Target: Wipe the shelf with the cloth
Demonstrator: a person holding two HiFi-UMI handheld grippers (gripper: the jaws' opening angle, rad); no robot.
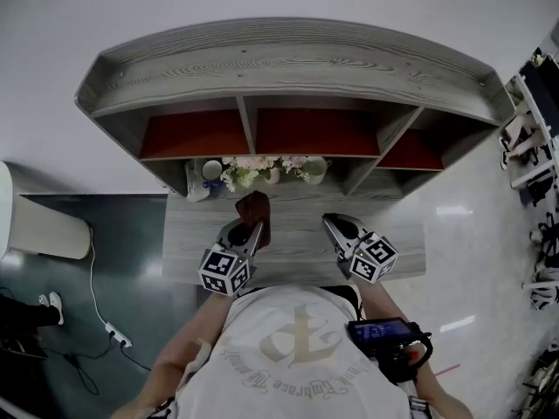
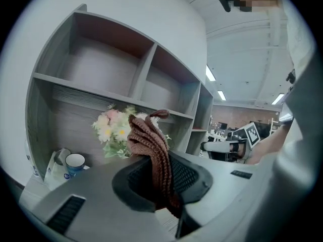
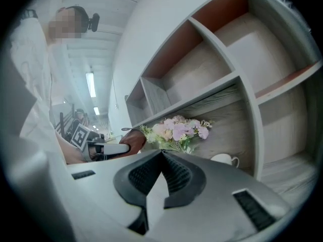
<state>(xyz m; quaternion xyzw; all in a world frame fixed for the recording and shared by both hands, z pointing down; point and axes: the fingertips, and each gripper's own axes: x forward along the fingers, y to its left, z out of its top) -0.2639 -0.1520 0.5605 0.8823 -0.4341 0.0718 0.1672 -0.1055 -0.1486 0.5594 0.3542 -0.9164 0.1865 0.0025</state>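
The shelf [image 1: 288, 59] is showing a pale grey wood grain, matt and faintly streaked, while panels inside its upper compartments are looking a flat reddish brown. The cloth [image 2: 151, 150] is hanging as a coarse brown knit with thick ribs (woollen, by the look of it). The left gripper [image 2: 157, 173] and right gripper [image 3: 162, 158] are presenting smooth grey plastic shells, their pads [image 3: 144, 175] wearing black, finely gridded faces. The cup [image 2: 75, 163] is gleaming like glazed ceramic, and the floor [image 1: 472, 234] is reflecting lights glossily.
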